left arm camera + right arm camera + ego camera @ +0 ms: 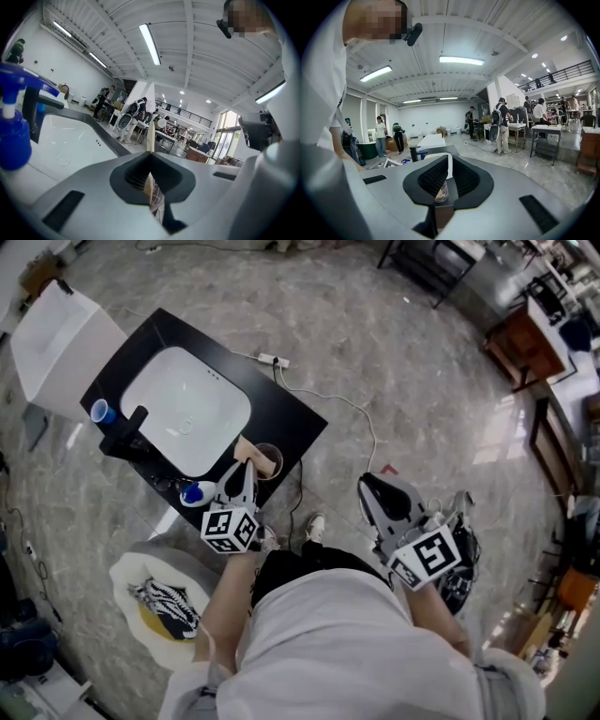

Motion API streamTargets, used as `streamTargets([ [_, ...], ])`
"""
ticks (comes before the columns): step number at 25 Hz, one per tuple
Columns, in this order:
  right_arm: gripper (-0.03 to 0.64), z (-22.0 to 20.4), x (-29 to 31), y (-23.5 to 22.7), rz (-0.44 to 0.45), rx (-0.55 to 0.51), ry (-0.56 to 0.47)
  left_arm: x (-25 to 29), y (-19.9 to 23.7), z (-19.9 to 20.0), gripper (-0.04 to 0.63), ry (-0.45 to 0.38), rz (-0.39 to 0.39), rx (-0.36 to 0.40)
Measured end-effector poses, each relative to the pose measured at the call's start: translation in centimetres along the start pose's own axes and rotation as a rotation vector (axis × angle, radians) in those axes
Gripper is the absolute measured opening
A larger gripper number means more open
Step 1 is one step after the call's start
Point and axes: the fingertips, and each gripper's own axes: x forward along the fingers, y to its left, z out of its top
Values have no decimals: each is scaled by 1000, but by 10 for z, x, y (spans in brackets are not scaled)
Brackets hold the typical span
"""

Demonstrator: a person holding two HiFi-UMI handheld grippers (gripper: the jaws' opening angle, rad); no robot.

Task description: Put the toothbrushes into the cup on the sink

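Observation:
A white basin (187, 409) is set in a black counter (291, 423) with a black tap (131, 427). A brown cup (268, 462) stands at the counter's near right corner. My left gripper (244, 472) (150, 153) hovers just left of the cup, shut on a thin cream toothbrush (149, 138) (246, 446) that sticks out past the jaw tips. My right gripper (380, 493) (450, 157) hangs over the floor right of the sink, jaws together, with nothing sticking out. In the right gripper view the cup (440, 192) shows low, beyond the jaws.
A blue cup (101, 412) stands by the tap, and a blue pump bottle (194, 493) (14, 136) on the counter's near edge. A white cabinet (56, 343) stands behind the sink. A round cushion (164, 601) and a cable with power strip (272, 360) lie on the floor.

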Motion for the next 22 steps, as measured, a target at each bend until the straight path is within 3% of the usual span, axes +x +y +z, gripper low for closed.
streamTargets([
  [22, 52, -3, -5, -13, 1, 27, -10, 16, 14, -9, 5, 47, 55, -12],
])
